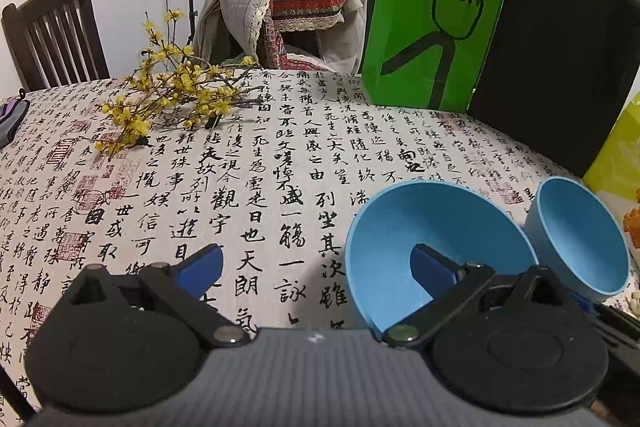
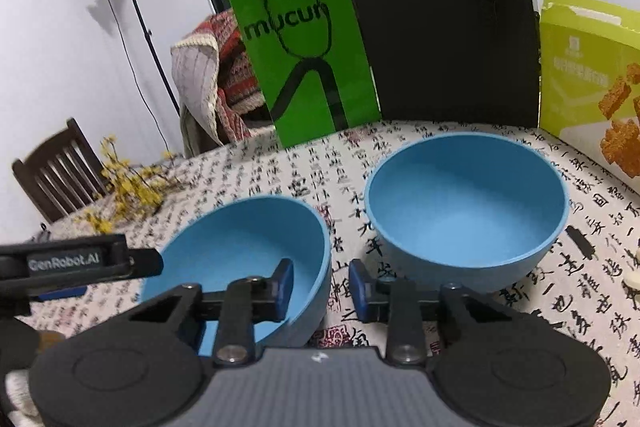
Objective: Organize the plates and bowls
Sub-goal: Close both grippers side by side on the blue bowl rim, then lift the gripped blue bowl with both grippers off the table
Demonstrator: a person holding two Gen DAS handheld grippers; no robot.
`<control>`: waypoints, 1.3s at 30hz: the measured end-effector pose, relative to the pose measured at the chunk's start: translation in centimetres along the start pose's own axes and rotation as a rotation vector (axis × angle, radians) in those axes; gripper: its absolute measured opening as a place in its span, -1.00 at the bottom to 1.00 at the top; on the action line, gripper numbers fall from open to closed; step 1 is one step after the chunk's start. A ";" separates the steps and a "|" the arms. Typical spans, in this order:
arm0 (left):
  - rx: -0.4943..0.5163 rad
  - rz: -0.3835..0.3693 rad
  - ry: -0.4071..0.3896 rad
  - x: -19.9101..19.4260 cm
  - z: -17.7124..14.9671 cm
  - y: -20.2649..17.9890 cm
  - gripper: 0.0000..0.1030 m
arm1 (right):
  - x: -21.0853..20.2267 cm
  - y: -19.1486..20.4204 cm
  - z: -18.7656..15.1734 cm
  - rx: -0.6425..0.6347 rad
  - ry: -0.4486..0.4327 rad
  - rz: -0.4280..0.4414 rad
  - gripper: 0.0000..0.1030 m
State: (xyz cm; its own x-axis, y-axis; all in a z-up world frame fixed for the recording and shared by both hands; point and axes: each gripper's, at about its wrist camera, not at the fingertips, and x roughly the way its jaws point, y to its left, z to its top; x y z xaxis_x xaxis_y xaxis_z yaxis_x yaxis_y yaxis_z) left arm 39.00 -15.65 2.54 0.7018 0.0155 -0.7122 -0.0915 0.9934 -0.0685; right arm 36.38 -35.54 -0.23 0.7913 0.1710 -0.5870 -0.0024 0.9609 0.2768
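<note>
The bench (image 2: 500, 311) is round and wears a cloth printed all over with brush calligraphy and red seals; the characters are Chinese and too dense to read out reliably. Along its far edge stand a plain black panel (image 2: 440, 15), a green paper bag (image 2: 308, 55) lettered "mucun", and, toward the right edge, a yellow-green snack box (image 2: 588, 75) whose print is too blurred to read.

Two matte blue bowls sit near the front edge. The right-hand bowl (image 2: 466, 203) stands upright and untouched. The left-hand bowl (image 2: 244, 267) tips toward the right tongs (image 2: 320, 291), whose blue pads straddle its near-right rim, one inside and one outside; the gap is narrow, but whether the pads already pinch the wall cannot be told. The left tongs (image 1: 316, 267) are spread wide and grasp nothing, though their right finger reaches into that same bowl (image 1: 436, 251).

Both bowls look like moulded plastic or a bamboo-fibre mix: probably light, rigid and unlikely to shatter, with a smooth wall that could slip or let the bowl pivot in a one-point pinch. The rim is the sensible hold, pads set deep over the lip.

The side of the left tongs' body reads "GenRobot.AI" (image 2: 64, 261).
</note>
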 end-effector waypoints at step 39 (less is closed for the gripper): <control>0.043 -0.021 0.038 1.7 -1.1 -1.4 -0.82 | 1.9 0.4 -0.8 0.025 0.007 -0.037 -0.81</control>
State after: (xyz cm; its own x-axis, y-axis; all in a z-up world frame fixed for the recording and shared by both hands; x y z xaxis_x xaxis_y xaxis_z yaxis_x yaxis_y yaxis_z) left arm 39.48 -17.14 0.66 0.6757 -0.0090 -0.7371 -0.0461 0.9975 -0.0544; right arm 37.38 -34.62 -1.86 0.7862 0.1368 -0.6026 0.0424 0.9610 0.2734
